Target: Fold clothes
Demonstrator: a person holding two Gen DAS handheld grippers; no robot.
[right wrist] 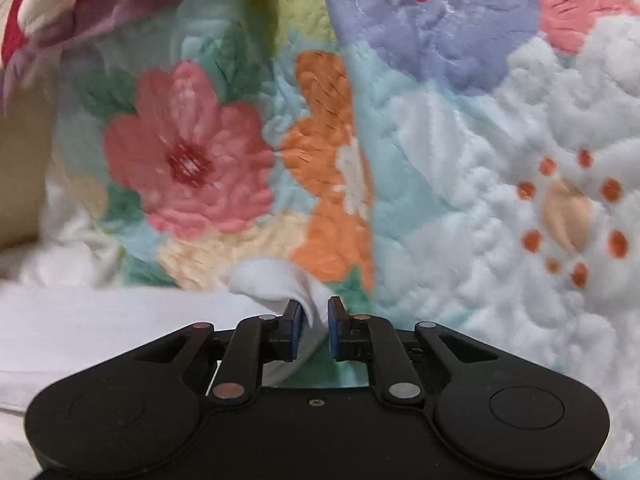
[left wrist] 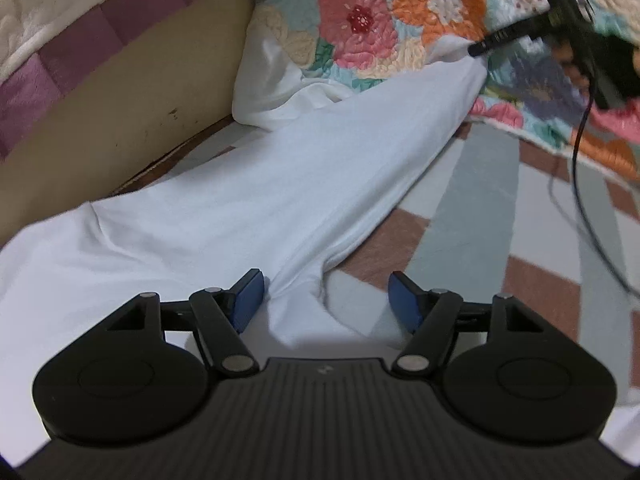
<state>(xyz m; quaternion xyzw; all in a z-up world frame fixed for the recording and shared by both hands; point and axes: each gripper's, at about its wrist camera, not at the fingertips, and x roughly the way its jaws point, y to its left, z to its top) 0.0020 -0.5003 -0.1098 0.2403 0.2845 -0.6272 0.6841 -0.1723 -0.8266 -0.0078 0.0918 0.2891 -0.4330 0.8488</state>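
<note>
White garment [left wrist: 256, 184]: a long white piece of clothing, stretched in a band from the near left of the left wrist view up toward the far right, lying on a checked sheet and partly against a floral quilt.
Left claw [left wrist: 326, 300]: open, its blue pads [left wrist: 250, 298] set wide apart; a bunched fold of the white garment rises between them, touching neither pad as far as the view shows.
Right claw [right wrist: 314, 330]: nearly closed, the two blue pads [right wrist: 295, 330] standing close on either side of a twisted corner of the garment; a narrow gap shows on the right-hand side, so it appears to be pinching the cloth, though the grip is not certain.
Right claw seen from the left camera [left wrist: 480, 46]: blurred, at the far end of the garment, its black tip meeting the cloth's upper corner.
Floral quilt [right wrist: 460, 160]: pink, orange, lilac and white flowers on pale blue, filling most of the right wrist view just behind the gripped corner.
Checked sheet [left wrist: 472, 216]: brown, grey and white squares, under the garment.
Cable [left wrist: 580, 184]: thin, black, hanging from the right claw's side down over the sheet.
Beige panel [left wrist: 132, 120]: to the left of the garment, with a purple checked blanket [left wrist: 80, 40] above it.
</note>
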